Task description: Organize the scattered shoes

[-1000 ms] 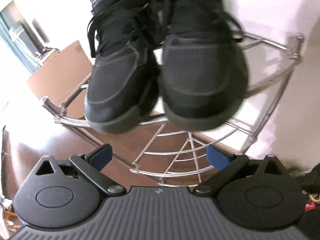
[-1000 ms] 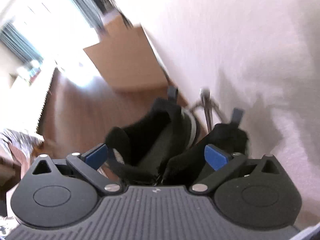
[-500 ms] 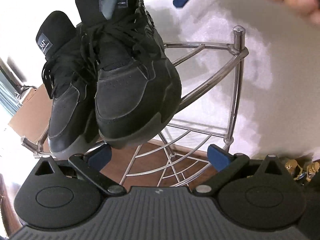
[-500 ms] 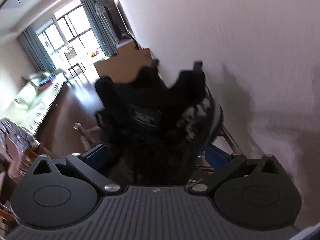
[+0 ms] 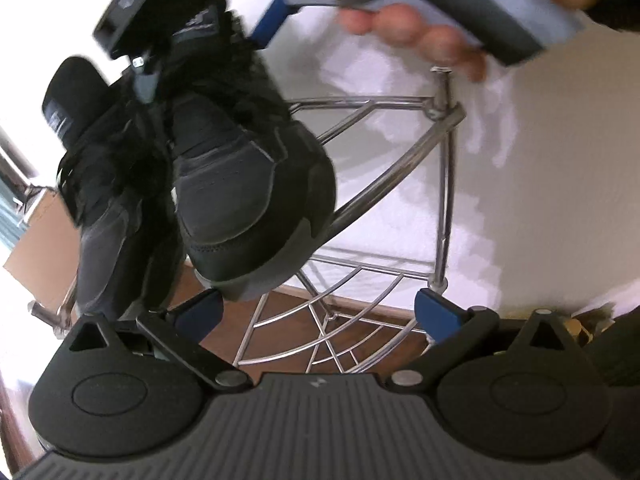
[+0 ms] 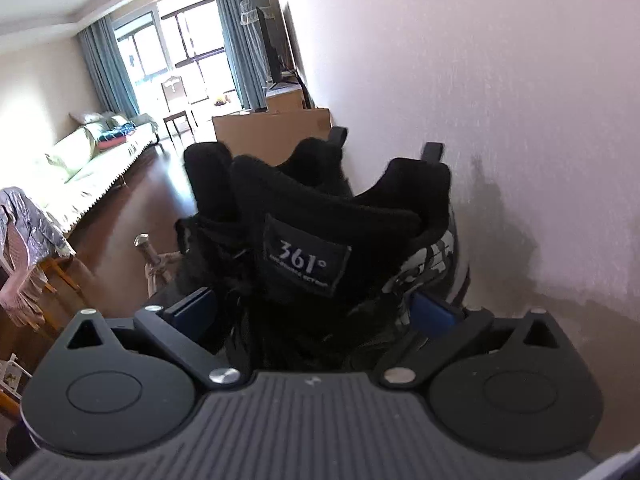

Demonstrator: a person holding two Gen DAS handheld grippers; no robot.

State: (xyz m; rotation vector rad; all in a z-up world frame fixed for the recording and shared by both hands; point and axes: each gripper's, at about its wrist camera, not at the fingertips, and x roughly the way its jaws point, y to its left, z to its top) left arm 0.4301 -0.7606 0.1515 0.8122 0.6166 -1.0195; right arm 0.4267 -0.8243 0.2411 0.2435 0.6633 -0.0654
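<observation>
Right wrist view: the right gripper (image 6: 312,308) has its blue pads either side of a pair of black shoes (image 6: 320,232), and the jaws appear clenched on the tongues and collars, both shoes gripped together. The left wrist view confirms this: in its upper left the shoes (image 5: 224,184) hang toes down from that gripper, apparently clear of the chrome wire rack (image 5: 400,152) that stands against the white wall, with a hand (image 5: 400,28) on the handle at the top of the frame. The left gripper (image 5: 316,312) stands released, pads wide apart, holding nothing, low in the frame before the rack's lower shelf. Handling, as a judgement: the shoes look padded and soft at the collar, stiffer at the rubber sole and toe, of moderate weight; held by the tongues they will swing and may slip, since the loose laces and fabric give. A firmer hold would be across the heel collars or under the soles. Legible writing: a patch on the near tongue reads "361°", with a smaller line beneath too fine to read; white markings on the right shoe's side cannot be made out.
</observation>
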